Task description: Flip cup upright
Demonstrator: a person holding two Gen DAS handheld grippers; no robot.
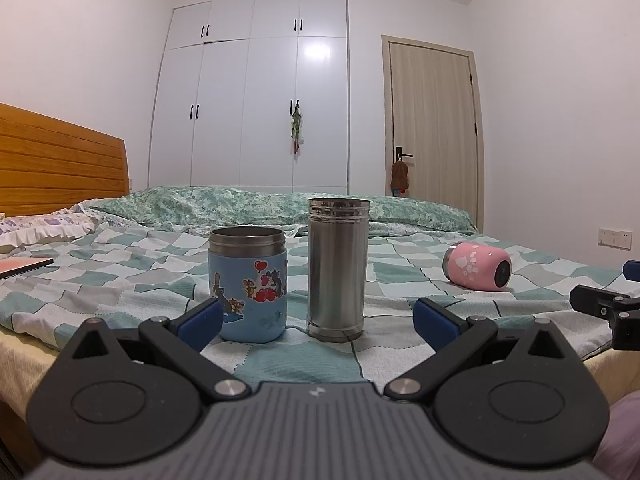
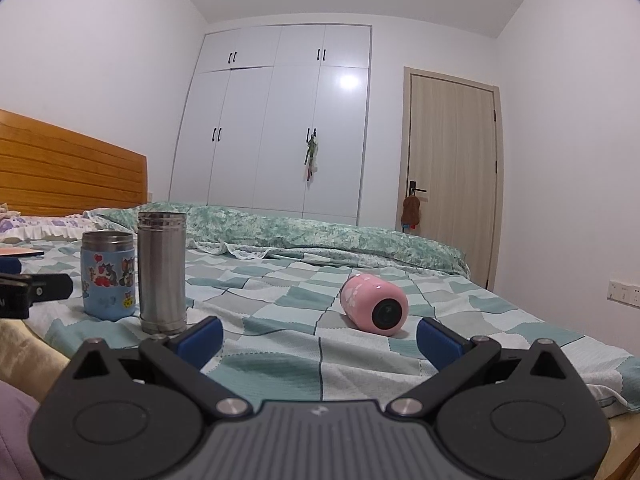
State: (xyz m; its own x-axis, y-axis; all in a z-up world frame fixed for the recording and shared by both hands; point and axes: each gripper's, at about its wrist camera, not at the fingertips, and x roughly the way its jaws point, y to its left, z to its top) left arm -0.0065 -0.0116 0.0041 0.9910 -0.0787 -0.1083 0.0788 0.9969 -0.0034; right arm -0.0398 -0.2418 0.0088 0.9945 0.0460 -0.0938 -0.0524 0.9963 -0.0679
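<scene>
1. Lay on its side on the checked bedspread, base toward the right wrist camera: pink cup, also seen at right in the left view.
2. Stood upright side by side, well apart from it: blue cartoon cup and steel flask.
3. Spread wide and held nothing: left gripper, near those two.
4. Likewise gaped wide, empty: right gripper, low before the pink cup, not touching it.
</scene>
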